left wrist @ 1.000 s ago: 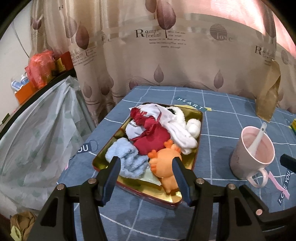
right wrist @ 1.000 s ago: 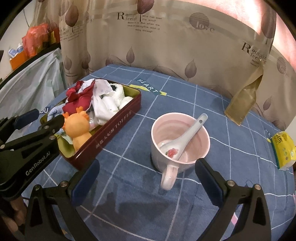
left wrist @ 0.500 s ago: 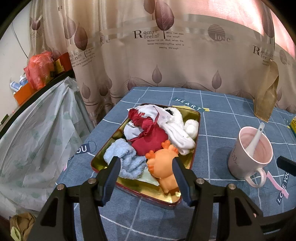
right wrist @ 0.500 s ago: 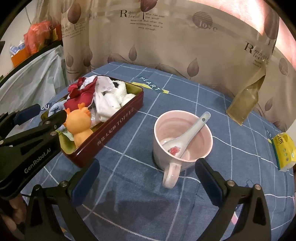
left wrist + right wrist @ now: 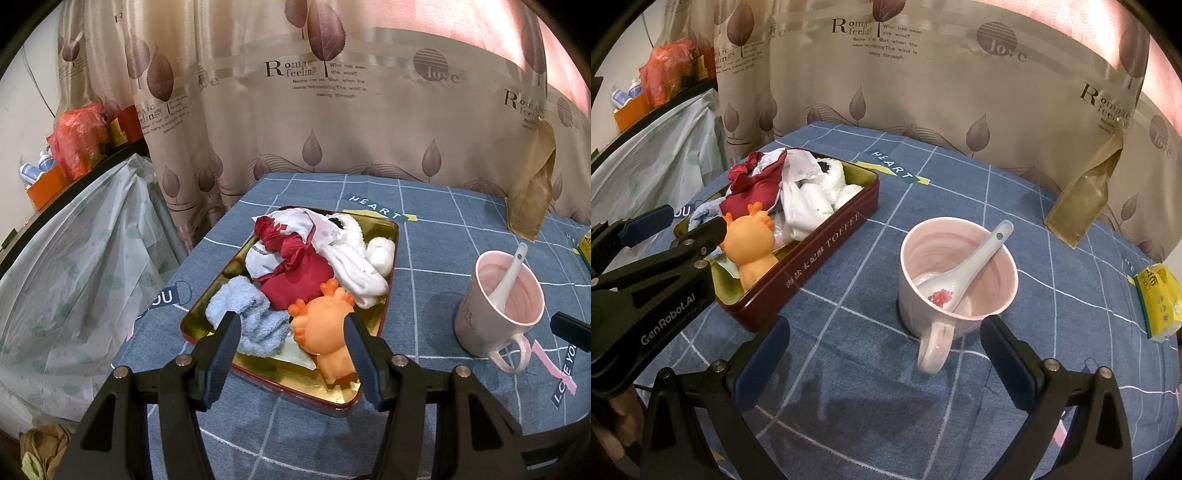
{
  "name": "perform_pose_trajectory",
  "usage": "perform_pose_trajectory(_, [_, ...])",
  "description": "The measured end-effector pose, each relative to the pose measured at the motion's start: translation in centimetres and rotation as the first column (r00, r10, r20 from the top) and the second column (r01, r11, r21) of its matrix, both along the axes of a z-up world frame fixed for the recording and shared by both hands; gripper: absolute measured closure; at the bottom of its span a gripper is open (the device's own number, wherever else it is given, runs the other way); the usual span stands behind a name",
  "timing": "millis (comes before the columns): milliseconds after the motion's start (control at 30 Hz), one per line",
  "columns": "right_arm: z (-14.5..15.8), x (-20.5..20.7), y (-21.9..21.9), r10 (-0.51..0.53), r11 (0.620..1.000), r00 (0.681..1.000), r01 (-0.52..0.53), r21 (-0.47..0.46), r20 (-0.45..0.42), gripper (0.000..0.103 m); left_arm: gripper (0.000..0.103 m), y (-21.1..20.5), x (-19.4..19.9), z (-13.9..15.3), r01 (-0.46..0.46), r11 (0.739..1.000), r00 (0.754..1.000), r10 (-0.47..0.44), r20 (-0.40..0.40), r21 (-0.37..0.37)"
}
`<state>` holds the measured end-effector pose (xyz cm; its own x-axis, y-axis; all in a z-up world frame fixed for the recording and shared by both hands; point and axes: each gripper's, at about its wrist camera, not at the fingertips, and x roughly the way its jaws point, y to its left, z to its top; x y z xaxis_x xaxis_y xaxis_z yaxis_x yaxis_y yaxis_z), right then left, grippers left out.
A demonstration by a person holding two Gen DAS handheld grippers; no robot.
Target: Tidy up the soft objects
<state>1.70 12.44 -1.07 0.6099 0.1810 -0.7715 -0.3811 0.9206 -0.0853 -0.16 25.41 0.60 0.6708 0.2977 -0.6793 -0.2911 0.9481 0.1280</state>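
From your left wrist, your left tool (image 5: 291, 328) hangs half-open and empty over the tin (image 5: 392, 284) already holding the soft objects (image 5: 314, 266), while from the right, your right tool (image 5: 882, 350) gapes empty beside that tin, little left.

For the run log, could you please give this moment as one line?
left claw: open, over tin | right claw: open, near mug | orange toy in tin

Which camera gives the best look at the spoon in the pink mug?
The right wrist view: the spoon shows whole, bowl and flower included. The left wrist view shows only its handle above the mug's rim.
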Motion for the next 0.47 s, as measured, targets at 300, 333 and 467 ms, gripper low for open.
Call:
perform_pose_trajectory(300, [-0.06,-0.04,0.00,0.004,1.000,1.000,-0.004,0.001,-0.005,0.001,0.044,0.00,0.00,-0.02,0.002,1.000,1.000,-0.002,0.002,-0.002])
perform_pose_trajectory(333, [-0.07,-0.08,0.00,0.004,1.000,1.000,-0.004,0.000,-0.006,0.001,0.044,-0.04,0.01,0.04,0.003,1.000,1.000,-0.003,0.004,-0.004])
perform_pose_trajectory(467, [-0.05,-0.08,0.01,0.006,1.000,1.000,-0.006,0.002,-0.004,0.001,0.044,-0.08,0.00,0.17,0.005,1.000,1.000,-0.005,0.008,-0.006])
